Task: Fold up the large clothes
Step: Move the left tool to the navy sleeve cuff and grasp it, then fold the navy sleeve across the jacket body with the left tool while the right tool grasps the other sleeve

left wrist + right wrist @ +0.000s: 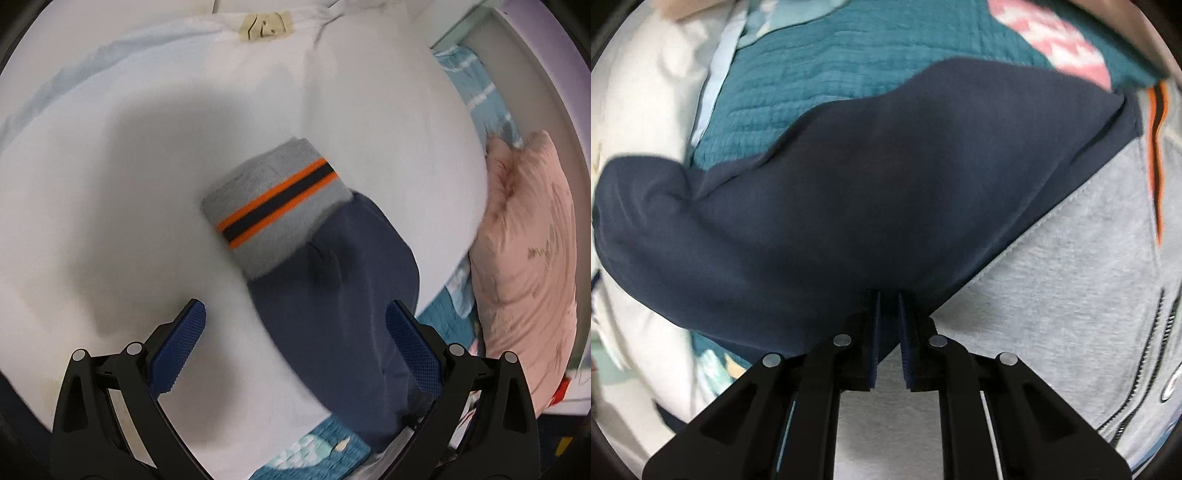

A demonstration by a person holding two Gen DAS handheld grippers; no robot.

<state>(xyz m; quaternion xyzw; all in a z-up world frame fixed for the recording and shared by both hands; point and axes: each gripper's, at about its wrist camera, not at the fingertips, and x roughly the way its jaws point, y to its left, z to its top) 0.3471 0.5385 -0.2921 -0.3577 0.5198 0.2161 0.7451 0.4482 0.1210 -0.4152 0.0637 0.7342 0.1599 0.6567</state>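
My left gripper (295, 347) is spread wide, nothing between the pads, hanging over the navy sleeve (332, 302) of the jacket. The sleeve runs from 5 o'clock up toward centre and ends in a grey cuff (273, 206) w/ an orange-navy stripe, lying on the white sheet (110, 166). A pink pillow (524, 280) sits at 3 o'clock.

My right gripper (888, 325) is pressed nearly together, pinching navy fabric where the sleeve meets the grey body panel (1071, 314), which fills 4 o'clock in the right wrist view. A zipper (1160, 350) runs along the far right edge, and the teal quilt (831, 92) shows at 12 o'clock.

Handling, imo: soft fleece-type knit, floppy, medium weight, not slippery and not fragile, but it'll sag and bunch if lifted from one pt. The cuff rib is the thickest, firmest bit, so I'd have the left take hold just below it, at the seam, and keep the sleeve taut against the right's pinch.
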